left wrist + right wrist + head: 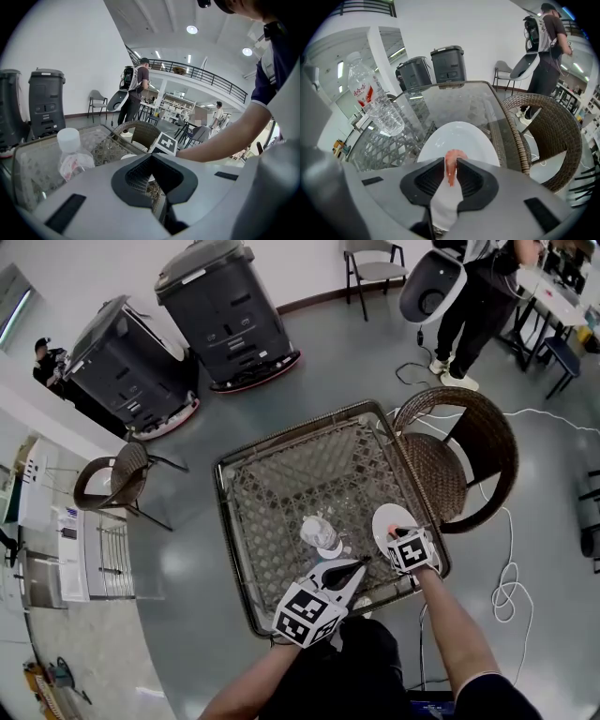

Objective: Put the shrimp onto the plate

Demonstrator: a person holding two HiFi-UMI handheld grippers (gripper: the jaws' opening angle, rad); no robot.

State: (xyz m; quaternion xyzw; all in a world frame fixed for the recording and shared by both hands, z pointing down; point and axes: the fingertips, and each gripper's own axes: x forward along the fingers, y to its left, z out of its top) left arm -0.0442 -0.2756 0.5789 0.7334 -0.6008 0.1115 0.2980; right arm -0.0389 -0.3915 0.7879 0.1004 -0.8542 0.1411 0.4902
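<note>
A pink shrimp [451, 159] is pinched between the jaws of my right gripper [451, 171], which is shut on it. The shrimp hangs over the near part of the white plate [461, 133]. In the head view the right gripper [400, 534] is at the plate's [382, 517] near edge, at the glass table's [281, 484] front right corner. My left gripper [360, 564] hovers low at the table's front edge, just left of the plate; its jaws meet in a point with nothing between them. From the left gripper [152, 165] view the plate is mostly hidden behind the jaws.
A clear water bottle [322, 535] with a red label stands left of the plate [375, 105] [72, 157]. A wicker chair [469, 460] sits tight against the table's right side. Two dark machines [225, 315] stand beyond, and a person [478, 296] stands at the far right.
</note>
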